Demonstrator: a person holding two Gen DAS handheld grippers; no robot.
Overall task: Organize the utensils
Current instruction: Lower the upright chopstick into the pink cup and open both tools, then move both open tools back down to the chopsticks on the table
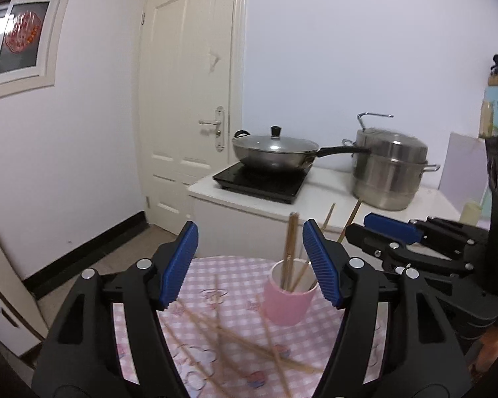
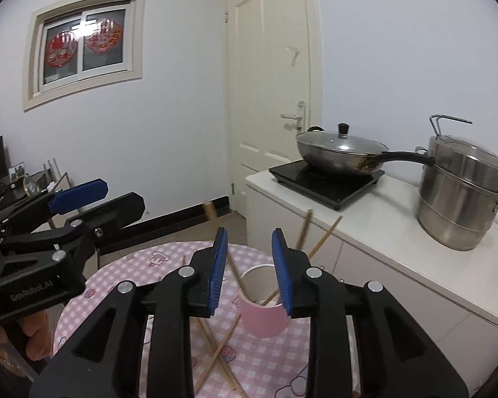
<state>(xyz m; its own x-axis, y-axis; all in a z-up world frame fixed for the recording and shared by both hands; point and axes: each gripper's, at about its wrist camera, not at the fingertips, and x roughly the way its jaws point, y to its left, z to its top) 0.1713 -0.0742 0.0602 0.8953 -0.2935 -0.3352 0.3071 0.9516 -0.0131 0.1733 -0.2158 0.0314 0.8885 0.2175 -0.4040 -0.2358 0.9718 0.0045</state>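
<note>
A pink cup (image 1: pixel 287 300) stands upright on a pink checked tablecloth (image 1: pixel 215 278) and holds several wooden chopsticks (image 1: pixel 290 248). More chopsticks (image 1: pixel 235 338) lie loose and crossed on the cloth in front of it. My left gripper (image 1: pixel 250 265) is open and empty, above the cloth, just left of the cup. In the right wrist view the cup (image 2: pixel 264 315) sits below my right gripper (image 2: pixel 249 272), which is open and empty. Loose chopsticks (image 2: pixel 215 351) lie crossed under it. The left gripper (image 2: pixel 78 195) shows at the left there, and the right gripper (image 1: pixel 391 229) shows at the right in the left wrist view.
A white counter (image 2: pixel 398 225) behind the table carries a black induction hob (image 2: pixel 328 182) with a lidded wok (image 2: pixel 338 152) and a steel steamer pot (image 2: pixel 461 192). A closed door (image 2: pixel 269 99) and a window (image 2: pixel 83 43) are beyond.
</note>
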